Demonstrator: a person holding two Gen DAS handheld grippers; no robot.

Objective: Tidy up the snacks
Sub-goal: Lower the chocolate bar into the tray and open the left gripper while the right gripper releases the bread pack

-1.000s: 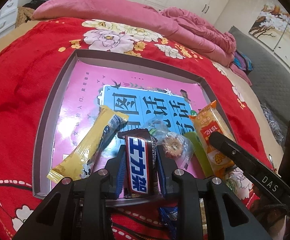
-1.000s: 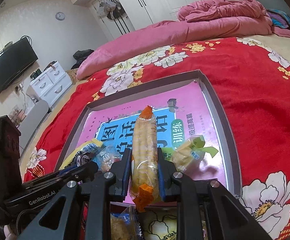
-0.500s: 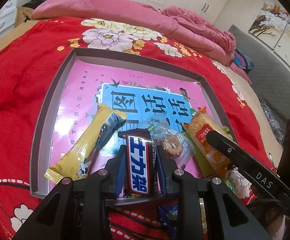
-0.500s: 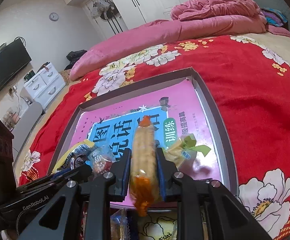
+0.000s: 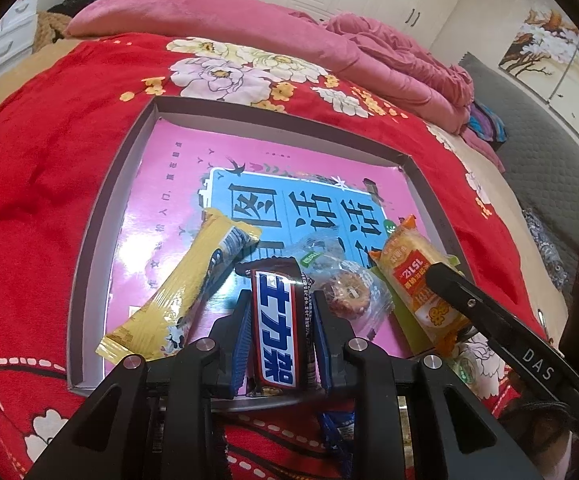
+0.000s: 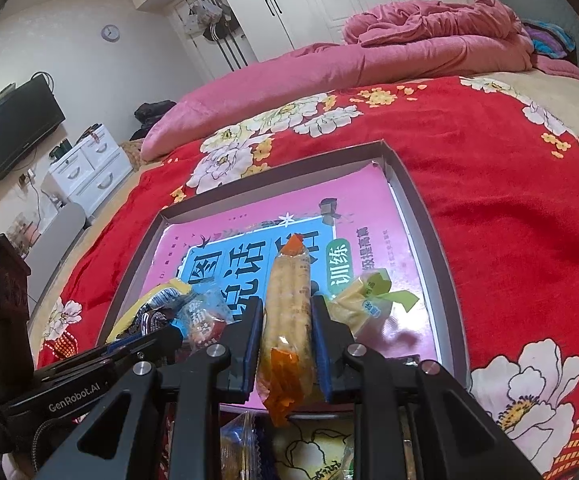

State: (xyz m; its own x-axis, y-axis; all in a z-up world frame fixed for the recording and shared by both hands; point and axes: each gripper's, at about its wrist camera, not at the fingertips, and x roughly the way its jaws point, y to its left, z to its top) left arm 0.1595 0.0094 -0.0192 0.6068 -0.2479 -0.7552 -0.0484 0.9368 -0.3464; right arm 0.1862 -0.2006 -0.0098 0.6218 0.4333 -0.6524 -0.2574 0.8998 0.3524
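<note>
A shallow grey-rimmed box [image 5: 101,208] with a pink and blue printed floor lies on the red bed cover. My left gripper [image 5: 279,300] is shut on a brown, blue and white chocolate bar [image 5: 275,332] above the box's near edge. My right gripper [image 6: 285,312] is shut on an orange biscuit packet [image 6: 287,320], which also shows in the left wrist view [image 5: 417,280]. In the box lie a long yellow wafer bar [image 5: 185,292], a clear-wrapped round cookie [image 5: 347,292] and a yellow-green wrapped candy [image 6: 369,300].
More loose snack packets [image 6: 241,444] lie on the cover [image 6: 509,220] under the grippers, in front of the box. A pink quilt [image 5: 249,24] is heaped at the far side of the bed. White drawers [image 6: 89,168] and a television stand to the left.
Both grippers have drawn back a little toward the box's near edge, each keeping its snack. The box's contents have not moved.
</note>
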